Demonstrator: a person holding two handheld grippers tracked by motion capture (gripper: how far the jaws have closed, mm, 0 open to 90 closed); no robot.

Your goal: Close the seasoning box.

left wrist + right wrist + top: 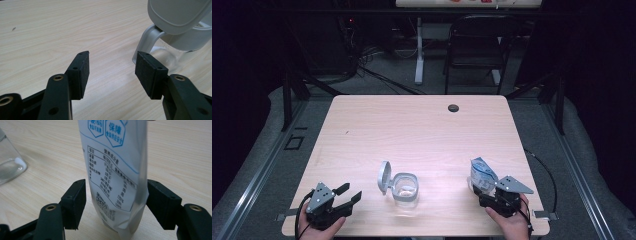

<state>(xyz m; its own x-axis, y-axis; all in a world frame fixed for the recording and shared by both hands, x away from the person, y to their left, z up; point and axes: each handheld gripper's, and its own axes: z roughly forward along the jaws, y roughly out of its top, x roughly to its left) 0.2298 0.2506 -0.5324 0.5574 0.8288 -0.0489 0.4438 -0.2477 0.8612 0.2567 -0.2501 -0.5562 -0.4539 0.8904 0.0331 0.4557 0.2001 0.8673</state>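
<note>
While the left gripper (345, 195) rests wide open at the near left edge of the table (412, 125), the right gripper (116, 202) at the near right has a white printed pouch (113, 170) standing between its jaws, the right jaw touching it, the left just beside. Between them, slightly farther in, sits a clear jar (405, 188) with its lid (383, 177) flipped up.

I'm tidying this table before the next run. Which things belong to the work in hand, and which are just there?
In use:
pouch, standing between the right gripper jaws
clear container with its lid flipped open
left gripper, open beside it

Just there:
folding chair behind the table
</note>
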